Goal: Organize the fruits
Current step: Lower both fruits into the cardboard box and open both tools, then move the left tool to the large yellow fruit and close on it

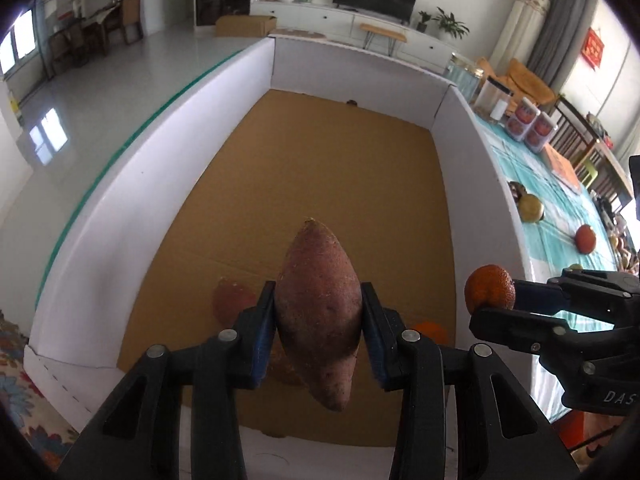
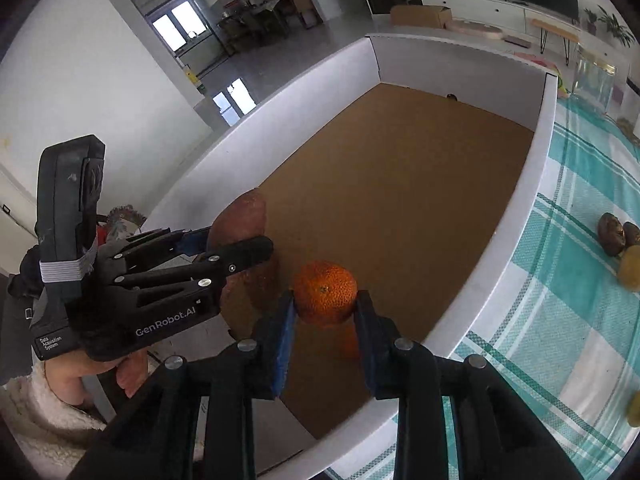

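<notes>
Sweet potato [image 1: 318, 312], tapered and rough-skinned, is clamped by the left gripper [image 1: 319, 330]; right gripper [image 2: 325, 322] pinches a dimpled orange [image 2: 325, 294].

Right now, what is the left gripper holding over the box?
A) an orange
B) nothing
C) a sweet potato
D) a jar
C: the left gripper is shut on a sweet potato above the box, while the right gripper holds the orange.
</notes>
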`<control>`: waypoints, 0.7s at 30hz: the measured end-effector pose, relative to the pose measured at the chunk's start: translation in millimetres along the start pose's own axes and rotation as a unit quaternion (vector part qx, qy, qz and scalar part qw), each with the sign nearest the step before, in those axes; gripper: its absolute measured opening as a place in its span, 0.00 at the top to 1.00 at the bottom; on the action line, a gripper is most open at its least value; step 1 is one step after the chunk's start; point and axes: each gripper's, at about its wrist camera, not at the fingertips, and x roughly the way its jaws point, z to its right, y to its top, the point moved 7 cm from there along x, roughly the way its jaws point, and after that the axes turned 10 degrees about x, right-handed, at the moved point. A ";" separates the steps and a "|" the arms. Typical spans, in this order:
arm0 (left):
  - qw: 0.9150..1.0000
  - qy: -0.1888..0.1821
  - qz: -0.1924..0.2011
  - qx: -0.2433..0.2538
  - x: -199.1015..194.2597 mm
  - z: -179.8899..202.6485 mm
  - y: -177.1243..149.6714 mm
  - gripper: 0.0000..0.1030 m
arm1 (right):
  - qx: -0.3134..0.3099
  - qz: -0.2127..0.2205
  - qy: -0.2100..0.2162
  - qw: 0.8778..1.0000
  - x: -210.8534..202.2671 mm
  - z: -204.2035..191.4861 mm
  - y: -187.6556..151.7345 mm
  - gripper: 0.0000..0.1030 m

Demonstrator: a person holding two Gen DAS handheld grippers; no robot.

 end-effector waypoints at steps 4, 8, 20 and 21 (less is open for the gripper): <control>0.999 0.045 0.031 -0.001 -13.0 -0.4 6.8 0.21 | 0.019 0.037 -0.001 0.999 -16.4 15.0 -4.2 0.54; 0.996 0.038 0.085 0.018 -33.7 31.9 27.2 0.20 | 0.048 0.123 -0.025 0.991 -74.4 55.4 -11.8 0.31; 0.953 -0.207 0.061 0.214 -33.7 280.9 19.5 0.16 | 0.306 0.263 -0.337 0.850 -199.5 327.6 -163.7 0.06; 0.949 -0.218 0.041 0.222 -19.4 299.6 12.7 0.16 | 0.319 0.261 -0.356 0.839 -205.6 344.5 -175.1 0.06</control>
